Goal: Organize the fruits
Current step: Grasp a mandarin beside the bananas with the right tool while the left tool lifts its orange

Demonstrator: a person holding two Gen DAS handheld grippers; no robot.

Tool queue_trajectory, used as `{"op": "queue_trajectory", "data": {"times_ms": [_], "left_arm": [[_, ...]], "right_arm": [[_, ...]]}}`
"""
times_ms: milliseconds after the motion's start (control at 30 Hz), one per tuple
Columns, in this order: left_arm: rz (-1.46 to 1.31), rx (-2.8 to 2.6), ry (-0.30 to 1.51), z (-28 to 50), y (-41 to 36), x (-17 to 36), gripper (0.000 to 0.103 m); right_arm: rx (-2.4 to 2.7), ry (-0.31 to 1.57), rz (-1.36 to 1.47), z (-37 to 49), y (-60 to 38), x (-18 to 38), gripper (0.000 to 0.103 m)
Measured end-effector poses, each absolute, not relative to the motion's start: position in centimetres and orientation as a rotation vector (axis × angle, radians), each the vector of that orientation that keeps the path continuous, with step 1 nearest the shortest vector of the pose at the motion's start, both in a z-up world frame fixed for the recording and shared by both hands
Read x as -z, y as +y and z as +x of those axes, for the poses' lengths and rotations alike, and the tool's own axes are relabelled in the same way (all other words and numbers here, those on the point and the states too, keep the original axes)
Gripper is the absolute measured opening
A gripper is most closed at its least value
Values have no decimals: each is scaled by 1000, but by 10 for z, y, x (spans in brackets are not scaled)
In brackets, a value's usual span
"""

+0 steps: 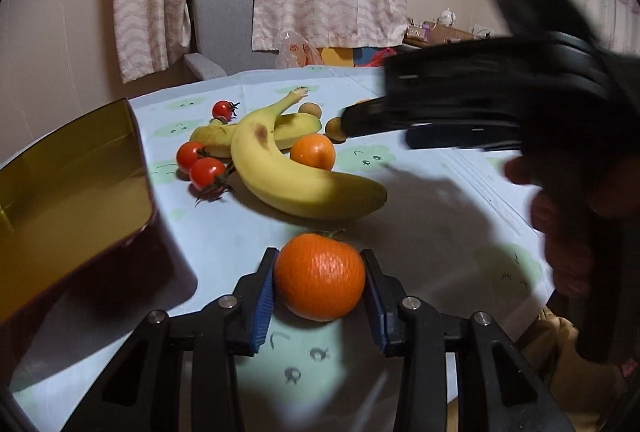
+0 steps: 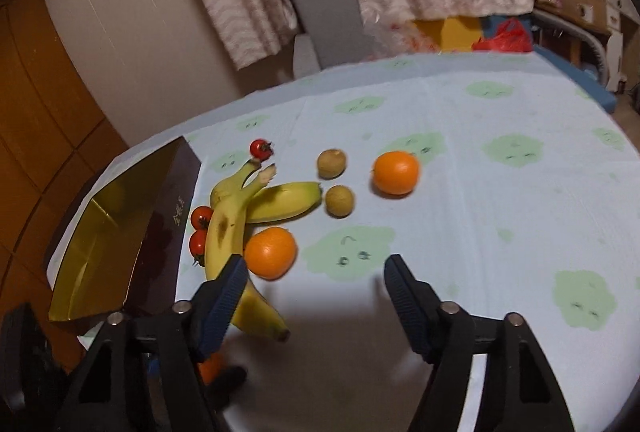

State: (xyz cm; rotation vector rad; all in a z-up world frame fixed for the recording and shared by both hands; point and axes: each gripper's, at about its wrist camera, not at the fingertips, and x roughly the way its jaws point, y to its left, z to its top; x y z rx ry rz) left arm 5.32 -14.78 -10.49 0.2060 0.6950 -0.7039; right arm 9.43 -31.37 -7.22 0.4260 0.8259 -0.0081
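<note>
My left gripper (image 1: 320,260) is shut on an orange mandarin (image 1: 320,278), its blue pads pressing both sides, just right of the gold-lined box (image 1: 80,167). Beyond it lie two bananas (image 1: 296,175), a second mandarin (image 1: 313,151) and three cherry tomatoes (image 1: 206,171). My right gripper (image 2: 316,264) hangs open over the table with nothing between its fingers; its left finger overlaps the near banana (image 2: 224,228) beside a mandarin (image 2: 271,252). Another mandarin (image 2: 396,171) and two small brownish round fruits (image 2: 339,201) lie farther out. The box (image 2: 108,232) stands at the left.
The table (image 2: 500,232) wears a pale blue cloth with green patches. A grey chair (image 2: 324,11) and hanging curtains stand behind the far edge. The right gripper's body and a hand (image 1: 560,232) fill the right of the left wrist view.
</note>
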Motion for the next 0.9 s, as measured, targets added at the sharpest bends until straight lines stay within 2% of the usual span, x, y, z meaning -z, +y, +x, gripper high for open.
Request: {"op": "queue_trajectory", "data": {"times_ms": [300,533,900], "left_arm": [[182,709,675,48,-141,110,41],[171,715,669,51,-138,112,41],[145,722,665,50,-133,111,40]], "right_arm": [[-50,893,463,132,-301,93,63],[-115,898,486,139,-297,95,39],[-58,853,511,108,-302,90,39]]}}
